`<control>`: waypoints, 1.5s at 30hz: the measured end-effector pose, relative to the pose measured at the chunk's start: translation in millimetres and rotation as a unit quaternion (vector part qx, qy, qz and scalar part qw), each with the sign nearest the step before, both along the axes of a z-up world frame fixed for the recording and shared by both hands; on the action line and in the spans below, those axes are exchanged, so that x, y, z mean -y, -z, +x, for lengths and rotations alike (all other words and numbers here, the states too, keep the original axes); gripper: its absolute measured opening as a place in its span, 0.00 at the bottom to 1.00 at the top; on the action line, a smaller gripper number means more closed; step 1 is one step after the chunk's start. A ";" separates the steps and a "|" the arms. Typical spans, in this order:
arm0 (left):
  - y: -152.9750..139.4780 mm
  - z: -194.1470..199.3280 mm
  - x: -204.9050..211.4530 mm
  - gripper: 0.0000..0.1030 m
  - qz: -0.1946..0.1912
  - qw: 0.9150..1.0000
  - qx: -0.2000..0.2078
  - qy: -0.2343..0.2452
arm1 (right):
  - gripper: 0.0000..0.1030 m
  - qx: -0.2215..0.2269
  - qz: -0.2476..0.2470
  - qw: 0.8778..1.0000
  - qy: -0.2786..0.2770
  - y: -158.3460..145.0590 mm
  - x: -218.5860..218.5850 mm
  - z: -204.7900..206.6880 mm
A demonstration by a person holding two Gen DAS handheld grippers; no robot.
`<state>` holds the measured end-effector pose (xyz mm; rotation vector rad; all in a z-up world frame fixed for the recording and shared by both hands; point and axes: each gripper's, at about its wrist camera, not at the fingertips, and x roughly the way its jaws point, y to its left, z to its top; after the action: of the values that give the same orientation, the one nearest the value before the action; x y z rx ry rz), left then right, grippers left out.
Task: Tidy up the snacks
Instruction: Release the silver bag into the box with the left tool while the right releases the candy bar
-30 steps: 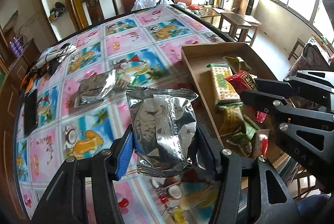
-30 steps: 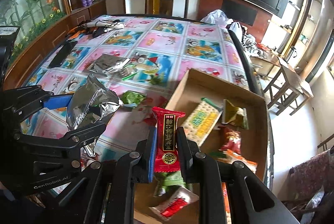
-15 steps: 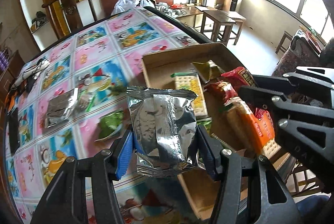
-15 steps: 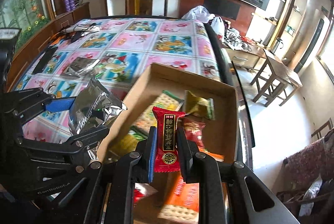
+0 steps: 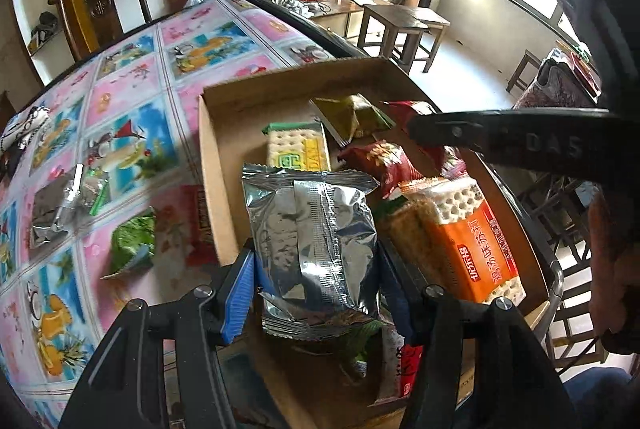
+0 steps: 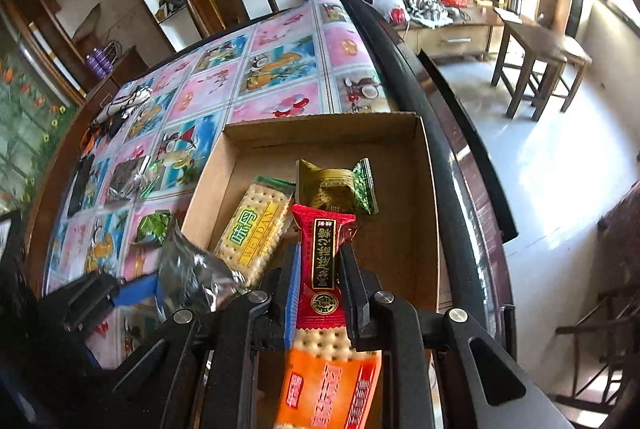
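My left gripper [image 5: 316, 265] is shut on a silver foil snack packet [image 5: 316, 241] and holds it above the near left part of the cardboard box [image 5: 208, 165]. My right gripper [image 6: 320, 277] is shut on a slim red snack bar [image 6: 323, 261] over the box [image 6: 404, 241]. In the box lie a green-and-yellow cracker pack [image 6: 256, 225], a gold-green packet [image 6: 336, 185], an orange cracker pack [image 5: 468, 241] and a dark red packet [image 5: 384, 161]. In the right wrist view the silver packet [image 6: 192, 269] and left gripper show at the lower left.
On the colourful fruit-print tablecloth [image 5: 132, 97] left of the box lie a small green packet [image 5: 134, 241] and a silver wrapper [image 5: 60, 205]. The round table's dark rim [image 6: 404, 69] runs just right of the box. Wooden stools [image 6: 536, 57] stand on the floor beyond.
Both grippers have moved right, from over the tablecloth and box edge to above the box, each still holding its snack. The right one rolled, so the view tilts.
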<state>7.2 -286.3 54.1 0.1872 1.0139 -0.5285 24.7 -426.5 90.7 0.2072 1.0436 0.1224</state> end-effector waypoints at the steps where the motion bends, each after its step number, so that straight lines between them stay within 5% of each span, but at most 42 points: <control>1: 1.1 -0.4 1.2 0.55 0.001 1.000 -0.001 0.000 | 0.19 -0.002 -0.003 1.000 0.000 2.0 -0.3 1.7; 11: 4.7 -2.5 9.6 0.55 0.014 1.000 0.005 0.008 | 0.19 0.012 -0.104 0.994 -0.035 7.6 -23.9 7.3; 45: -22.1 -17.8 9.2 0.55 0.019 0.997 0.065 0.024 | 0.23 0.073 -0.153 0.985 -0.013 -35.6 -29.5 -11.5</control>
<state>-10.7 -295.5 76.2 0.2758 0.8948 -0.5342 13.2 -397.1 126.4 -0.0944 0.9053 -0.0002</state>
